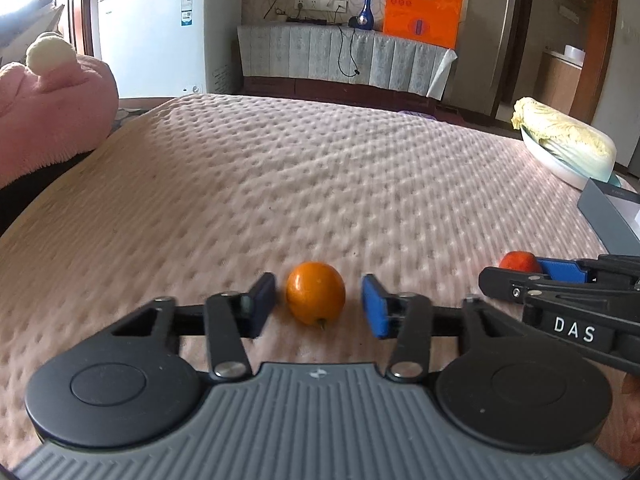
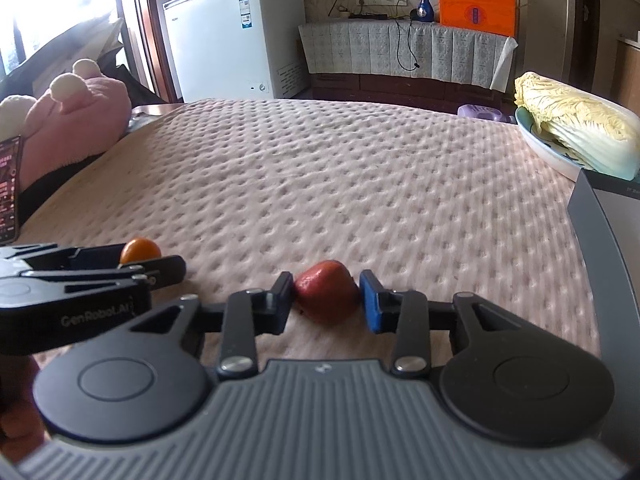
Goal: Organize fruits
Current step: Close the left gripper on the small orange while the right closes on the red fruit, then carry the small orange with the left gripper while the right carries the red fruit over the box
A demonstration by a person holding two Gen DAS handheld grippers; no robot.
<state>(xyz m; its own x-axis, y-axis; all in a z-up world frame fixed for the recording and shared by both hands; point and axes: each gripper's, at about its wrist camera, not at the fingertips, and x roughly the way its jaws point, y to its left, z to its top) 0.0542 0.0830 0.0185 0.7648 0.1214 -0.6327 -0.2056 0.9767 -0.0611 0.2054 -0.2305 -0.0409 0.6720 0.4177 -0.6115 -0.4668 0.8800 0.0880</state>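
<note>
The left gripper is low over the bed, its jaws spread wide on either side of an orange fruit. The fruit lies on the pink dimpled bed cover between the two pads with a clear gap on each side — neither pad touches it. A small stem shows at its near underside.

The right gripper sits just to the right of the left one, also low over the bed cover. Its jaws are narrower, bracketing a red fruit that rests on the cover. The left pad looks to be touching the fruit's left side; the blue right pad stands just beside it with a thin gap, so the fruit is framed but not clamped.

Seen from the left wrist, the right gripper comes in from the right edge, with the red fruit peeking beyond it. Seen from the right wrist, the left gripper comes in from the left, and the orange fruit shows just past it.

At the far right of the bed a napa cabbage lies in a white dish, with a grey box nearer on the right. A pink plush toy rests at the far left — beyond the bed stand a white freezer and an orange bag.
</note>
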